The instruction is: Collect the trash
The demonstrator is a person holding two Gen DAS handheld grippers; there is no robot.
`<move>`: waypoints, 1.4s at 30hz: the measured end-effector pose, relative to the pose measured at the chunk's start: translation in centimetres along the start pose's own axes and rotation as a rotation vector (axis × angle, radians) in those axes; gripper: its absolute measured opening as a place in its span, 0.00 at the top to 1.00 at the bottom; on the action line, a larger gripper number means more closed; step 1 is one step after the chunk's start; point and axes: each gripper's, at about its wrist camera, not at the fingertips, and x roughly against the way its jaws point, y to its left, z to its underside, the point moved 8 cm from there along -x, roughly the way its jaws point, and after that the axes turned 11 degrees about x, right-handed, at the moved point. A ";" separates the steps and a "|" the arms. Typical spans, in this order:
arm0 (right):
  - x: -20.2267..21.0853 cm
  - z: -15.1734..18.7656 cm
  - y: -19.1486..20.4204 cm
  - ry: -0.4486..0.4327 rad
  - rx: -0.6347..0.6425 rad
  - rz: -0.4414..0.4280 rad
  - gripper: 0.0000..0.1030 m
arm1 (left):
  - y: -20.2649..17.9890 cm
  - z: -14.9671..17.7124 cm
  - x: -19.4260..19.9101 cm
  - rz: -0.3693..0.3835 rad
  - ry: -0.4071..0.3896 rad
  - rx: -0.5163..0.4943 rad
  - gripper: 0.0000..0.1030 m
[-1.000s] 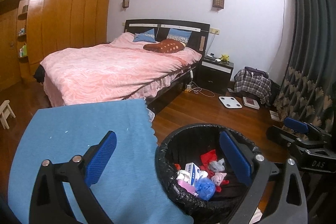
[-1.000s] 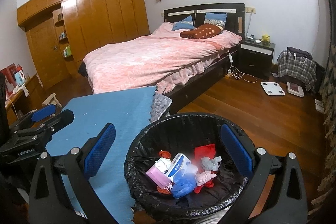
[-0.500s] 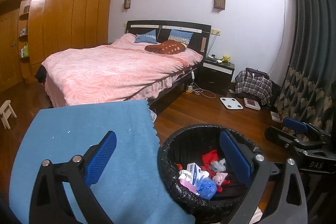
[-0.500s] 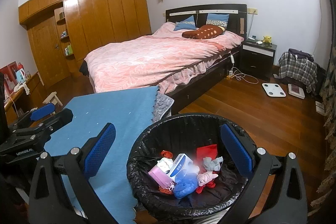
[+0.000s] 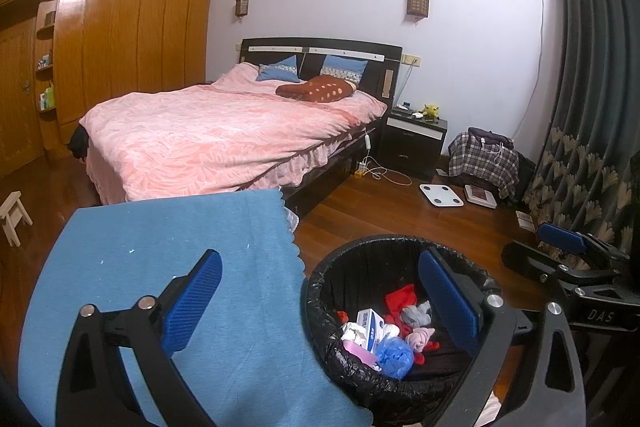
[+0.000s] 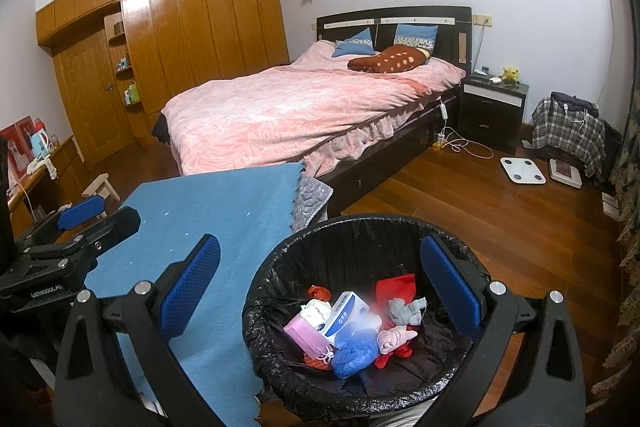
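Observation:
A round bin with a black liner (image 5: 360,247) (image 6: 360,223) stands on the floor beside a blue cloth (image 5: 160,247) (image 6: 220,203). Inside lie a white and blue box (image 5: 370,323) (image 6: 346,311), a crumpled blue piece (image 5: 394,353) (image 6: 354,349), a pink pack (image 6: 304,333), red scraps (image 5: 402,297) (image 6: 394,287) and a grey wad (image 5: 416,313) (image 6: 406,309). My left gripper (image 5: 320,297) hovers open over the bin's left rim and holds nothing. My right gripper (image 6: 320,283) hangs open and empty above the bin.
A bed with a pink cover (image 5: 224,135) fills the middle of the room, with a dark nightstand (image 5: 414,139) beside it. A white scale (image 5: 440,194) lies on the wood floor. A small wooden stool (image 5: 14,217) stands left, a curtain (image 5: 592,147) right.
Hardly anything: the bin has slid a touch to the right in the left wrist view. Both grippers stay open and empty.

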 end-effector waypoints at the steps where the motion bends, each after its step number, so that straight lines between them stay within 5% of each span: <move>1: 0.0 0.0 0.0 0.000 0.000 -0.001 0.05 | 0.0 -0.1 0.0 0.000 -0.001 0.000 0.06; 42: 0.2 -0.1 0.9 0.009 -0.002 -0.002 0.05 | 0.2 0.4 -0.1 0.000 0.010 0.001 0.06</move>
